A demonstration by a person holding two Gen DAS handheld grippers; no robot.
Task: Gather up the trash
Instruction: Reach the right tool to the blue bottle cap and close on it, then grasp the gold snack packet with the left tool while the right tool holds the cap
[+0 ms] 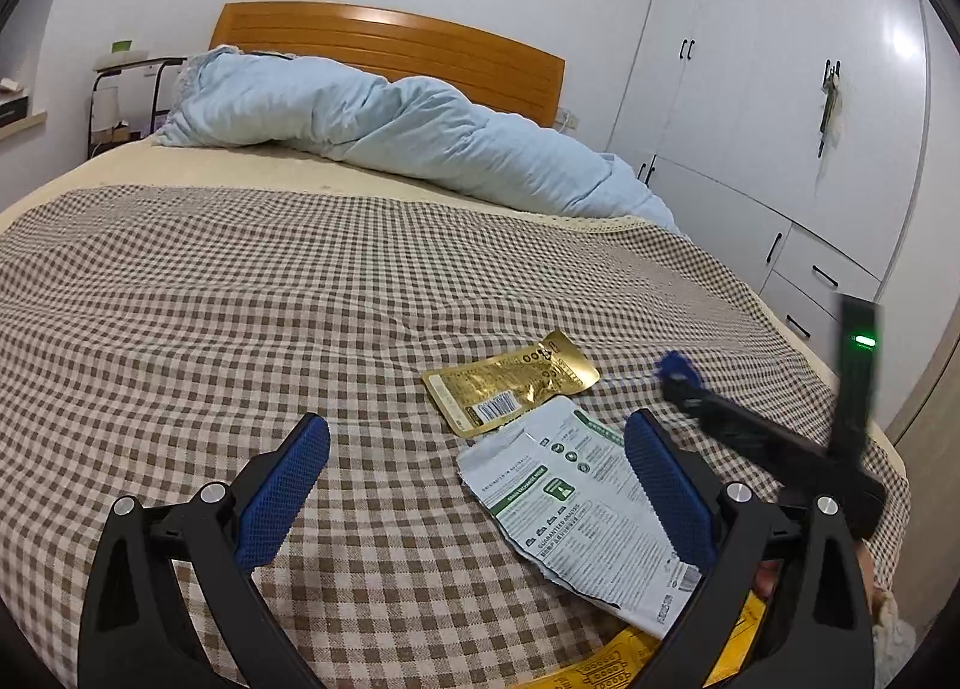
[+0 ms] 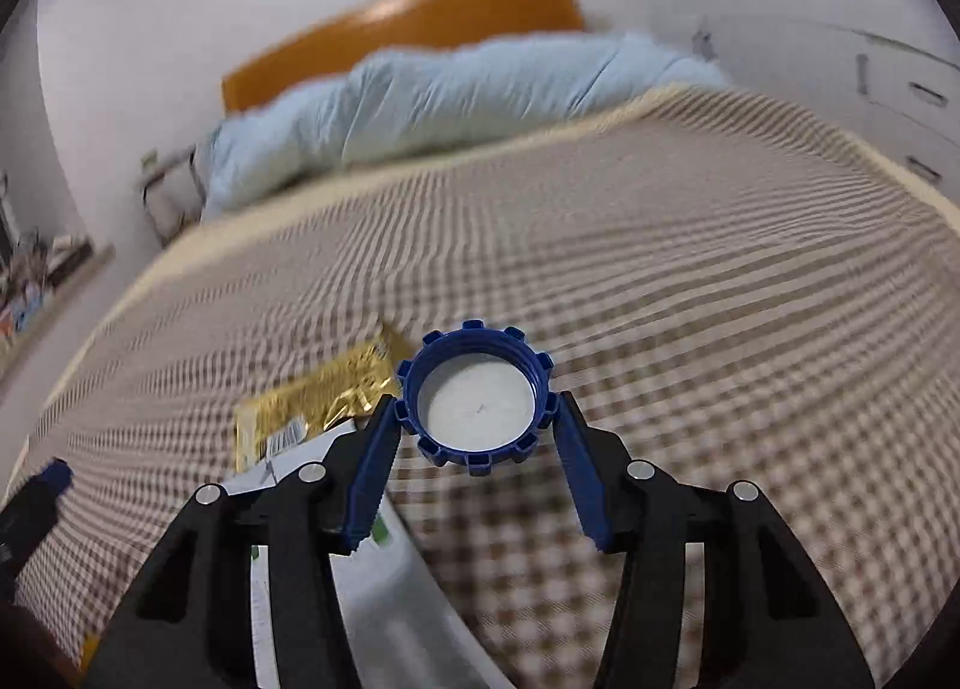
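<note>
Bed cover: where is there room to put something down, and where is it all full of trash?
Free: the checked bed cover between the blue quilt and the wrappers. Crowded: the near right corner, with the gold wrapper, white packet and yellow packet.

White packet (image 1: 576,509) reads "GUARANTEED ANALYSIS"; gold pouch (image 1: 510,389) text illegible.

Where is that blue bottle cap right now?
In the right wrist view the blue bottle cap sits open side up, gripped between the right tongs, above the checked bedspread beside the gold wrapper.
</note>
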